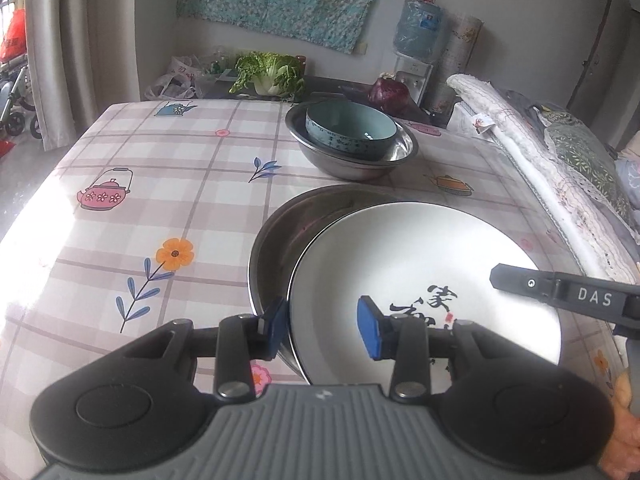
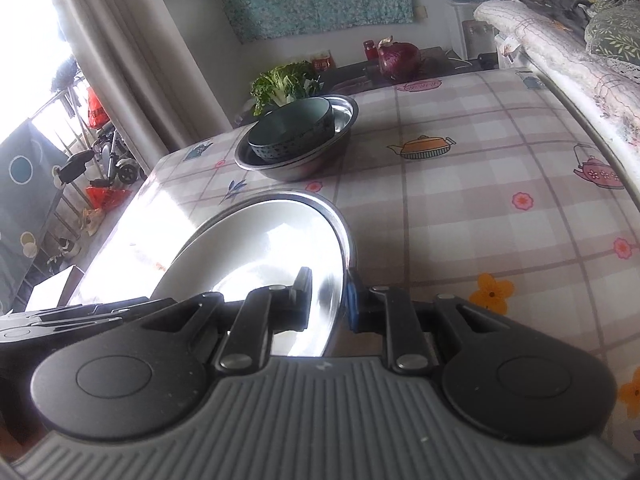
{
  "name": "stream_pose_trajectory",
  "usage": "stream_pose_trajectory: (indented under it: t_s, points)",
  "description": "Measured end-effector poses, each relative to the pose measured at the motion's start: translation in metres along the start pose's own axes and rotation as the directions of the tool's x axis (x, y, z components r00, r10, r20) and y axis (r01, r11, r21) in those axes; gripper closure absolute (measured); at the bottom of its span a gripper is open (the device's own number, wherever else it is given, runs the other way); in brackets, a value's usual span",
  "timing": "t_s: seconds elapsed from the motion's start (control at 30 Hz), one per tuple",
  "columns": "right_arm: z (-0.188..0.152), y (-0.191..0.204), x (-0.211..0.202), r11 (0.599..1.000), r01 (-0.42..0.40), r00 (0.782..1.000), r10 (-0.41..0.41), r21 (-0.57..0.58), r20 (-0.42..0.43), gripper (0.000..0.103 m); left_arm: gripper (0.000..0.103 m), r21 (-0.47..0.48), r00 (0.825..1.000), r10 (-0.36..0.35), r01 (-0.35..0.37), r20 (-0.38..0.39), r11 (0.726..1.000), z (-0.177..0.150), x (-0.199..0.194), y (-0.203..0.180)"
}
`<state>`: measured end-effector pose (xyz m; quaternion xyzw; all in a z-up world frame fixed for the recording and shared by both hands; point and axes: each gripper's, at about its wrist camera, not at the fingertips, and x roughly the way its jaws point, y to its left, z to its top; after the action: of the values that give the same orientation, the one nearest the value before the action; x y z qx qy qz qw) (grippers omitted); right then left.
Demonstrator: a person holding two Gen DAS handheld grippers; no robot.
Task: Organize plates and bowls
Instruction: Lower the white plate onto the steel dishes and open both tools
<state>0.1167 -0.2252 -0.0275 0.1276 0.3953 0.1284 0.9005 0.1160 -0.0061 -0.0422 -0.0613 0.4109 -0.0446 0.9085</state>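
Two plates sit nested at the near edge of the bench [image 1: 160,184]: a white plate [image 1: 420,264] lies face up in a steel plate [image 1: 276,240], shoved off-centre toward 3 o'clock in the left wrist view. Being round, neither has a long axis; the white one's lettering sits near 5 o'clock.

The right hand-held gripper [image 2: 328,298] is clenched on the steel plate's rim. The left hand-held gripper [image 1: 323,328] straddles both rims at 6 o'clock, but I cannot tell whether its pads press.

The main risk, I judge, is that the loose white plate slides out if one side dips. A push toward 12 o'clock could also knock the steel basin [image 1: 348,164] holding the teal bowl [image 1: 352,128].
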Motion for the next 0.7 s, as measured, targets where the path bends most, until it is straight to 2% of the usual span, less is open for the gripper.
stream_pose_trajectory:
  t_s: [0.13, 0.23, 0.43, 0.57, 0.7]
  points:
    - [0.004, -0.002, 0.016, 1.0, 0.0, 1.0, 0.0, 0.018, -0.019, 0.085, 0.064, -0.008, 1.0, -0.011, 0.01, -0.022, 1.0, 0.001, 0.009, 0.006]
    - [0.005, -0.004, 0.024, 1.0, 0.005, 1.0, -0.004, 0.027, -0.028, 0.084, 0.065, -0.003, 0.999, -0.036, 0.036, -0.006, 0.999, 0.001, 0.008, 0.008]
    - [0.007, -0.01, 0.03, 0.999, 0.018, 1.0, -0.018, 0.051, -0.015, 0.082, 0.063, 0.014, 0.999, -0.034, 0.033, 0.018, 0.999, 0.003, 0.002, 0.008]
    - [0.008, -0.011, 0.023, 0.998, 0.015, 1.0, -0.016, 0.061, 0.01, 0.073, 0.062, -0.005, 0.999, -0.033, 0.033, 0.023, 0.999, 0.002, -0.001, 0.014]
    - [0.007, -0.01, 0.02, 0.997, 0.011, 1.0, -0.012, 0.07, 0.011, 0.071, 0.055, -0.01, 0.999, -0.029, 0.029, 0.044, 1.0, 0.002, -0.007, 0.016]
